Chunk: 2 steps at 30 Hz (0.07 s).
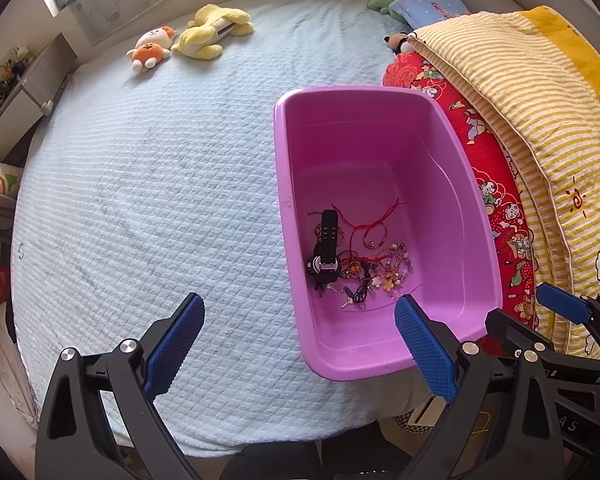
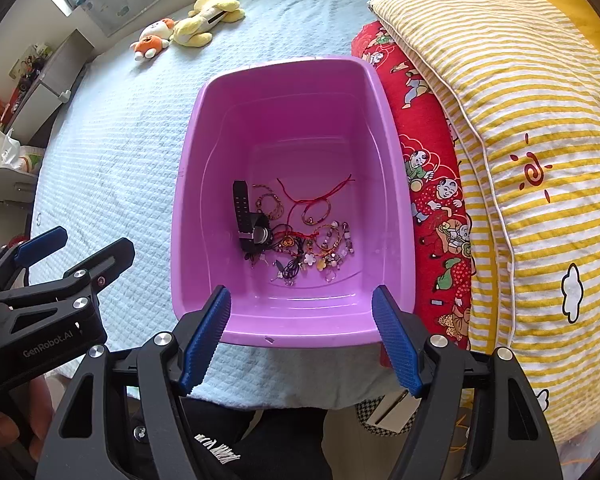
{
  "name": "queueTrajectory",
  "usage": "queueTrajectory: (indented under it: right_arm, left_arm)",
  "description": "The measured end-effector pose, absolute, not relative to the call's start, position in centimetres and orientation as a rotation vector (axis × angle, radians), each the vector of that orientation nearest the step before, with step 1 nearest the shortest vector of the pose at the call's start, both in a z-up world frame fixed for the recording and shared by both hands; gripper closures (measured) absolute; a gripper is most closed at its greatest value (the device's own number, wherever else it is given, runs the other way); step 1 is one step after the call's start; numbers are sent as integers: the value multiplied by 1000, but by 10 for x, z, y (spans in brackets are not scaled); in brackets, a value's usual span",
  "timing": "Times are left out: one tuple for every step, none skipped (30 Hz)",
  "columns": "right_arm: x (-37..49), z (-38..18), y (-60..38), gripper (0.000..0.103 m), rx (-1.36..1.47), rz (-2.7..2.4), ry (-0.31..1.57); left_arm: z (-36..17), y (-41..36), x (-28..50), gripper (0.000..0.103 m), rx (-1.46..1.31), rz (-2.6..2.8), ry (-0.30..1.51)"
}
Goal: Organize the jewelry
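Observation:
A purple plastic tub (image 1: 476,264) (image 2: 204,128) sits on the pale blue bedspread. On its floor lie a black wristwatch (image 1: 326,250) (image 2: 249,220), a red string bracelet (image 1: 366,224) (image 2: 314,200) and a tangle of beaded bracelets (image 1: 384,276) (image 2: 328,248). My left gripper (image 1: 300,312) is open over the bedspread at the tub's near left corner, nothing between its blue pads. My right gripper (image 2: 302,300) is open above the tub's near rim, empty too. Each gripper also shows at the edge of the other's view: the right gripper (image 1: 564,308) and the left gripper (image 2: 76,248).
Folded bedding, a red printed quilt (image 2: 428,184) under a yellow striped one (image 2: 520,120), lies tight against the tub's right side. Plush toys (image 1: 208,32) (image 2: 204,18) lie at the far end of the bed. Shelving stands left of the bed. The bed's front edge runs just below the grippers.

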State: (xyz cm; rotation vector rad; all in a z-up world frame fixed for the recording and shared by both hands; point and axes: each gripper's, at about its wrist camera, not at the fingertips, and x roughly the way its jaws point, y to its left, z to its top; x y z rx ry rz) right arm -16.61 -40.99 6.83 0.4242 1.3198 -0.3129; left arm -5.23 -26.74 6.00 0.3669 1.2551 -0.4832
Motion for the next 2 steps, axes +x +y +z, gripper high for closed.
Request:
queueTrajectory:
  right_arm:
    - [-166,68,-410,33,422,-314,1320]
    - [-166,68,-410,33,423,-313,1319]
  left_arm:
    - [59,-268,-52,9,367,-482,1258]
    - [59,-268,-52,9,366,-482,1260]
